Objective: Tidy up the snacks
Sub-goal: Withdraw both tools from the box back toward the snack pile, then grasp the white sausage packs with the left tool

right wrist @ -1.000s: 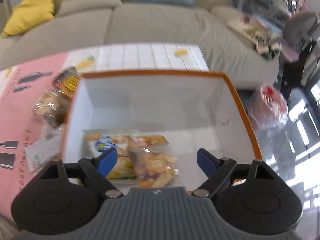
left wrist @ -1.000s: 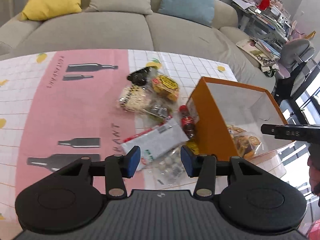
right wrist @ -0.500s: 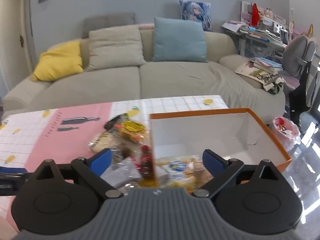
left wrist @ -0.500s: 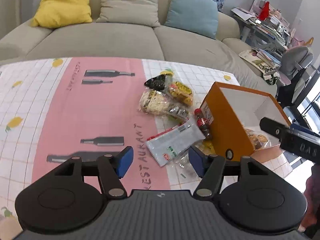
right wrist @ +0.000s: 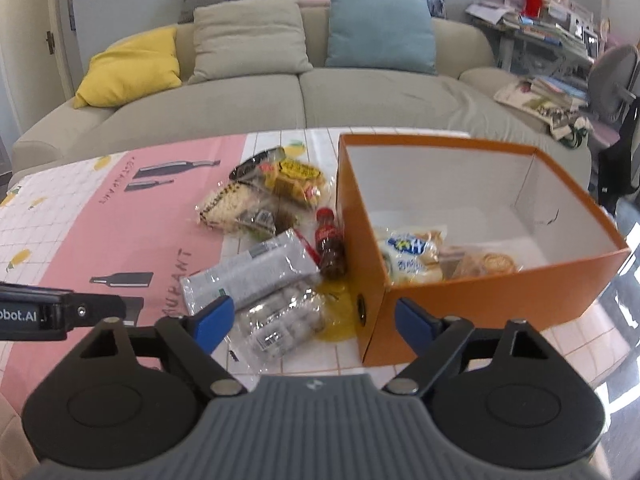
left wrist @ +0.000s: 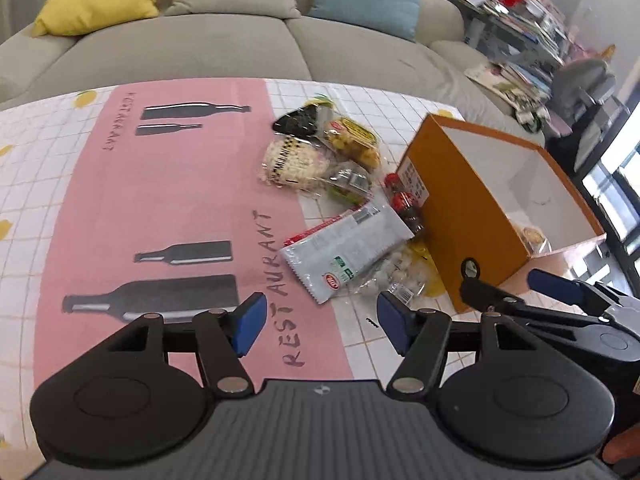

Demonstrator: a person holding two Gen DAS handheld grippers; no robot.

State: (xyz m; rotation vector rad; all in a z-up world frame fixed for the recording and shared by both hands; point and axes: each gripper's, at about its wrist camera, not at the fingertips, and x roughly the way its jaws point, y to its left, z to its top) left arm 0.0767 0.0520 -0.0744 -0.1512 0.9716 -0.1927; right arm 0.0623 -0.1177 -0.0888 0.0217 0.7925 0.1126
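The orange box (right wrist: 472, 292) stands open-topped on the tablecloth (left wrist: 172, 208), and it serves as the landmark, since the snacks are meant to end up inside it. Two packets already lie on its floor against the near wall: a pale bread bag (right wrist: 412, 256) and a clear cookie bag (right wrist: 486, 264), probably dropped there for easy reach.

The rest of the snacks lie in a loose pile just left of the box, waiting their turn. Largest is the white wrapper (right wrist: 256, 272), angled toward the box's near corner. Under its near edge lies a clear bag of pale sweets (right wrist: 280, 320), and a small cola bottle (right wrist: 330, 244) lies touching the box's left wall. Farther off sit a yellow packet (right wrist: 296, 178) and a crumbly cracker bag (right wrist: 236, 208).

The right gripper (right wrist: 310, 320) hovers before the box's near corner, empty, its jaws closing. The left gripper (left wrist: 320, 320) hangs left of the box, jaws apart, nothing between them, seemingly lining up on the white wrapper.
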